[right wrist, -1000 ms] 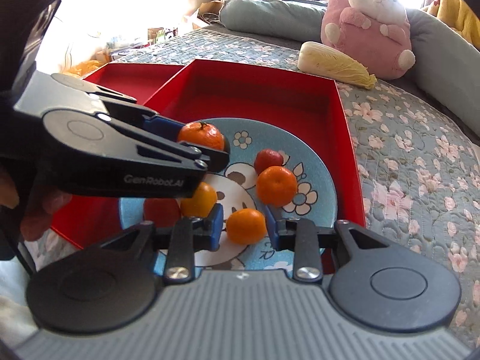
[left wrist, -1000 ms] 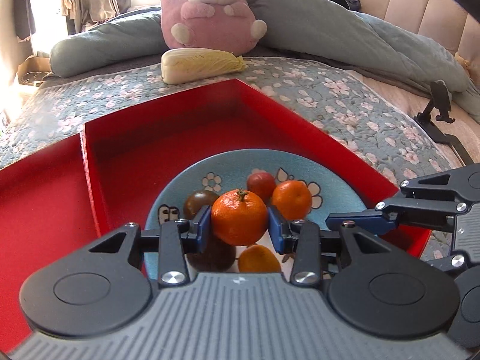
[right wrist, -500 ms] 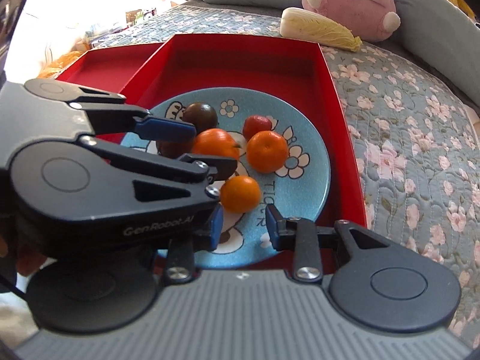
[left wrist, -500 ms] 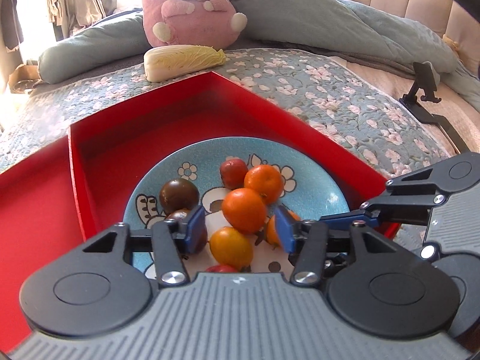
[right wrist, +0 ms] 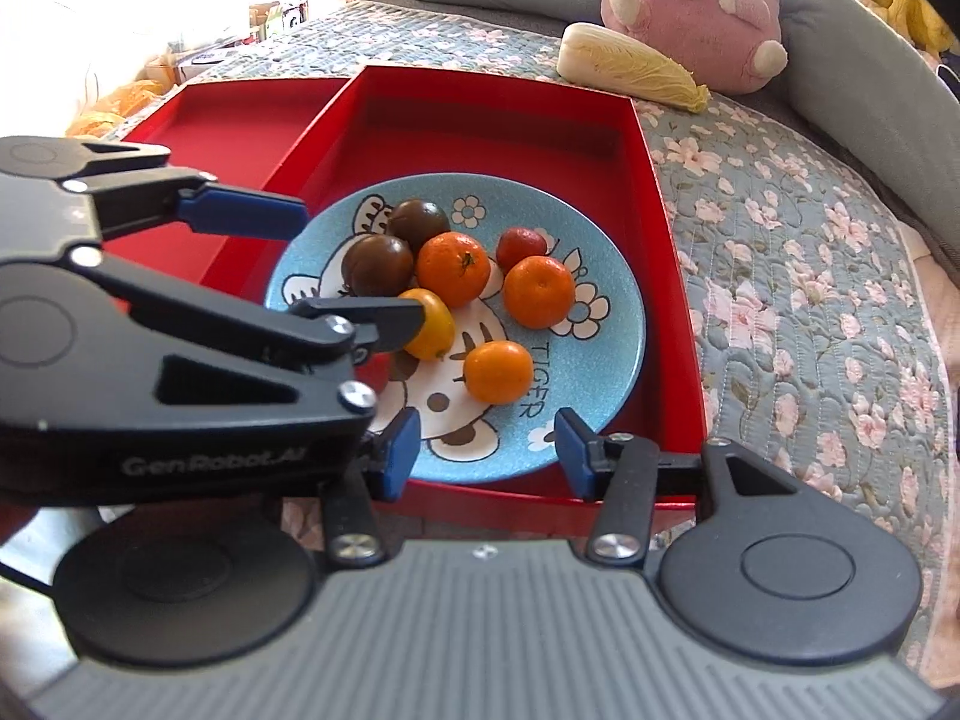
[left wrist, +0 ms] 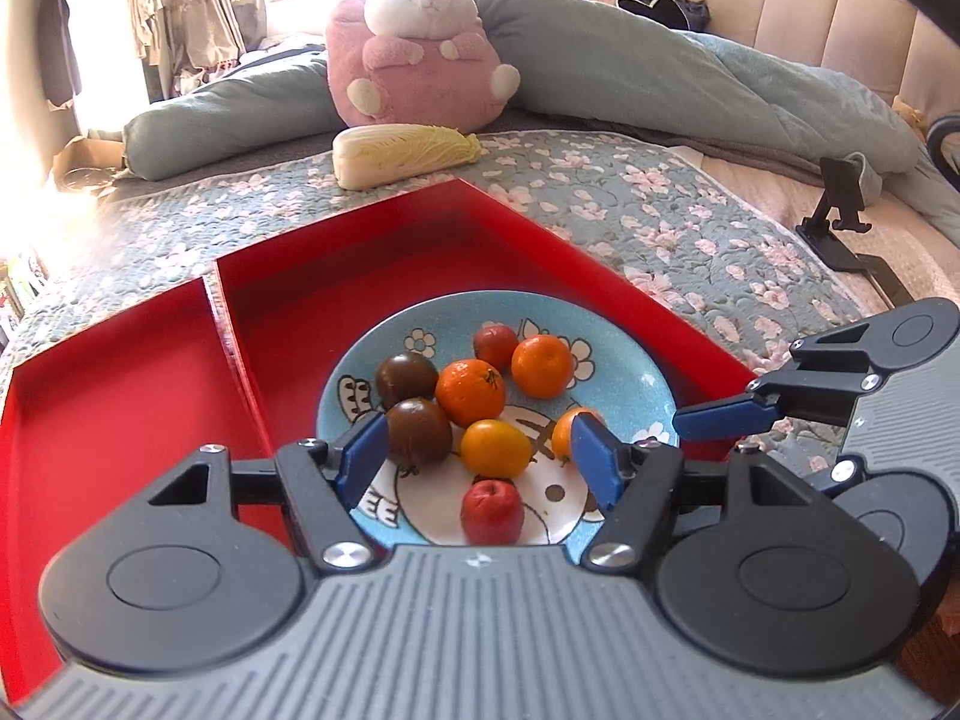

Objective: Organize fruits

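Observation:
A blue cartoon plate (left wrist: 636, 372) sits in the right-hand red box (left wrist: 420, 228). It holds two dark tomatoes (left wrist: 418, 431), a stemmed mandarin (left wrist: 470, 392), a second mandarin (left wrist: 541, 365), a yellow-orange fruit (left wrist: 495, 447) and two small red fruits (left wrist: 492, 510). My left gripper (left wrist: 477, 456) hovers above the plate's near side. Its jaws are opening and grip nothing; the fruits lie below. My right gripper (right wrist: 486, 450) hangs over the plate's near rim, jaws opening, nothing between them. A small orange (right wrist: 498, 371) lies just beyond it.
A second red box (left wrist: 108, 372) adjoins on the left. On the floral quilt (left wrist: 660, 222) behind lie a napa cabbage (left wrist: 405, 153) and a pink plush rabbit (left wrist: 420, 54). A black phone stand (left wrist: 840, 204) stands at far right. A grey-blue duvet runs along the back.
The left gripper let go of the stemmed mandarin, which now rests on the plate, and drew back and up. The right gripper released the small orange, opened wide and pulled back.

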